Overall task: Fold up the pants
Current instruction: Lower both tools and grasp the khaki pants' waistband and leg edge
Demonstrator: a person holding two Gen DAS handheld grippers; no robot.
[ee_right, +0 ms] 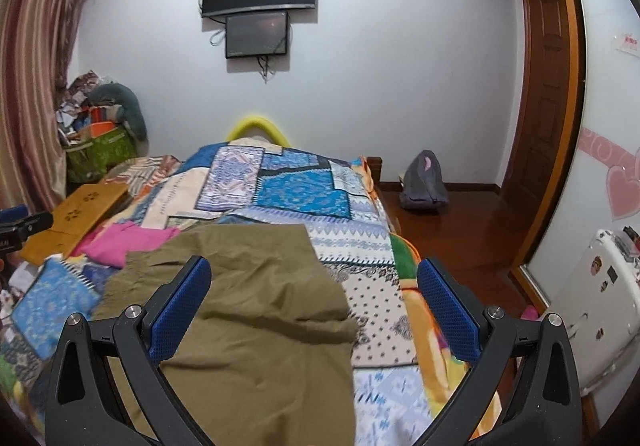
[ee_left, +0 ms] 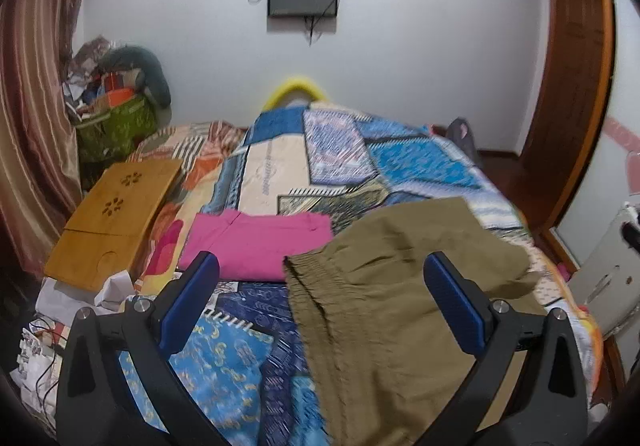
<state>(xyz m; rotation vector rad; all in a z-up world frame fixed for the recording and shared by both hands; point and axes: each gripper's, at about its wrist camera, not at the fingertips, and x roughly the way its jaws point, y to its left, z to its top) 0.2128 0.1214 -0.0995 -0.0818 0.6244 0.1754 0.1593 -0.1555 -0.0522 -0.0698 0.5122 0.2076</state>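
Olive-green pants [ee_left: 392, 286] lie spread on the patchwork bedspread [ee_left: 280, 174], elastic waistband toward the left. My left gripper [ee_left: 320, 278] hovers open above the waistband, holding nothing. In the right wrist view the same pants [ee_right: 248, 306] lie below and between the fingers, with one part folded over the rest. My right gripper [ee_right: 314, 286] is open above the cloth and grips nothing. The left gripper's tip [ee_right: 20, 230] shows at that view's left edge.
A folded pink garment [ee_left: 256, 246] lies just beyond the pants. A wooden lap tray [ee_left: 116, 214] and papers sit at the bed's left side. A green bag [ee_left: 116, 126] of clutter stands by the curtain. Wooden floor, a grey backpack [ee_right: 424, 182] and a white fridge [ee_right: 600, 310] are right.
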